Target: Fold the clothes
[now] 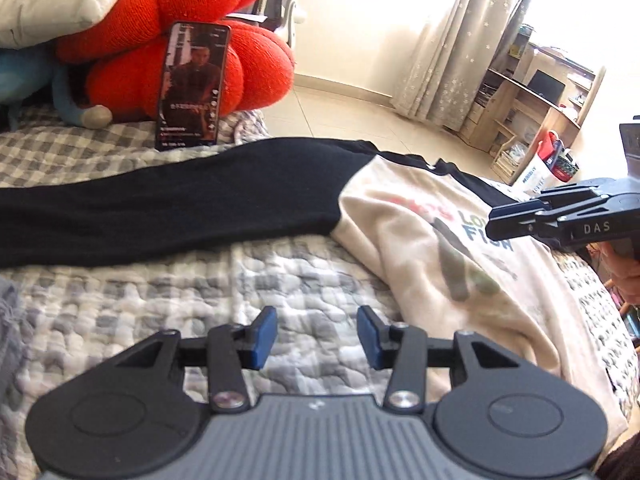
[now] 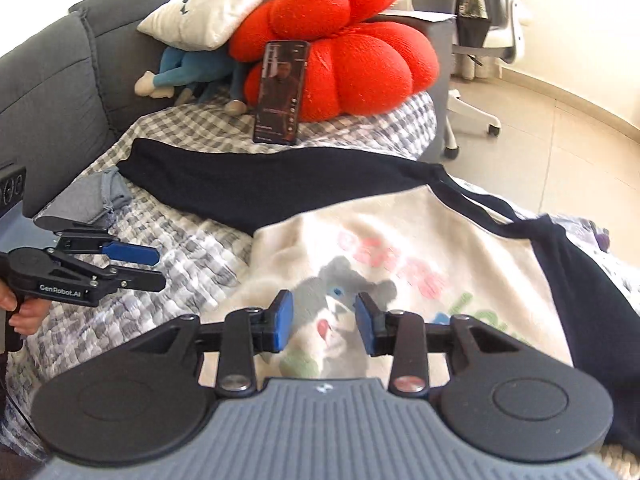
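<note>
A cream shirt (image 1: 420, 240) with black sleeves and a cartoon print lies spread on the quilted bed cover. One long black sleeve (image 1: 160, 208) stretches out to the left. My left gripper (image 1: 317, 336) hovers open over the bare quilt just left of the shirt's body, with nothing between its blue pads. My right gripper (image 2: 323, 326) stands open above the printed chest of the shirt (image 2: 400, 248), also holding nothing. In the right wrist view the left gripper (image 2: 154, 268) shows at the left edge, held by a hand. The right gripper (image 1: 496, 218) reaches in from the right in the left wrist view.
A phone (image 2: 282, 92) leans upright against a red plush cushion (image 2: 352, 52) behind the sleeve. A white pillow (image 2: 224, 4) and a blue plush toy (image 2: 188, 74) lie beside it. A grey folded cloth (image 2: 86, 200) sits at the left, an office chair (image 2: 472, 40) beyond the bed.
</note>
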The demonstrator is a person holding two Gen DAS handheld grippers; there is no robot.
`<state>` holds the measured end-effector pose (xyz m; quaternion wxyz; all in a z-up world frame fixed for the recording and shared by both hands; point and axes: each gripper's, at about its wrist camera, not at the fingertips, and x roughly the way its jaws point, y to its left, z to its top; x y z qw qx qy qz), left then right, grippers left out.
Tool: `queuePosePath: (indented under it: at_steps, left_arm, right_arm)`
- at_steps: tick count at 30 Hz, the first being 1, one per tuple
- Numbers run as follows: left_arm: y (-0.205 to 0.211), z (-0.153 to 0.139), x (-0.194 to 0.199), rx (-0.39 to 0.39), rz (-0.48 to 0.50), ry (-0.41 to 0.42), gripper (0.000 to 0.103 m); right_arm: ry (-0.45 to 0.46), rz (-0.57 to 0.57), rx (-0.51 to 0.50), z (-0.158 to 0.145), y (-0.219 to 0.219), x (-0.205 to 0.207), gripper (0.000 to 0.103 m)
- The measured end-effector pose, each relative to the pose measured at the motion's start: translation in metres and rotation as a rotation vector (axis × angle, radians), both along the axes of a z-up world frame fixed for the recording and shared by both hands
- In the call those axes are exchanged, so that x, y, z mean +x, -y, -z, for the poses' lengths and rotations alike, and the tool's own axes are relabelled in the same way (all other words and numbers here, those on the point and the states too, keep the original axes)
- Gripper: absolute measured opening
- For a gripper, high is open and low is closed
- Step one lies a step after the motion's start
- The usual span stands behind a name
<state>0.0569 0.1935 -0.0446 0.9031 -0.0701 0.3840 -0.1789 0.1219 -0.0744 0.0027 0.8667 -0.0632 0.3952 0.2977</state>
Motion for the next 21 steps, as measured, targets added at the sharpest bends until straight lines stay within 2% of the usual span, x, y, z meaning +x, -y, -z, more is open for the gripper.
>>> queuePosePath:
  at_steps: [8,16,21]
  left_arm:
    - [0.014,0.007,-0.029,-0.081,0.032,-0.06,0.04]
    - [0.027,0.006,-0.054,-0.08,0.056,-0.063,0.04]
    - [0.03,0.006,-0.064,-0.091,0.068,-0.076,0.04]
  right_arm:
    - [-0.082,0.113,-0.007,0.009,0.045,-0.038,0.04]
    - [-0.145,0.096,-0.067,0.015,0.048,-0.088,0.04]
    - [-0.161,0.144,-0.061,0.013,0.072,-0.114,0.041]
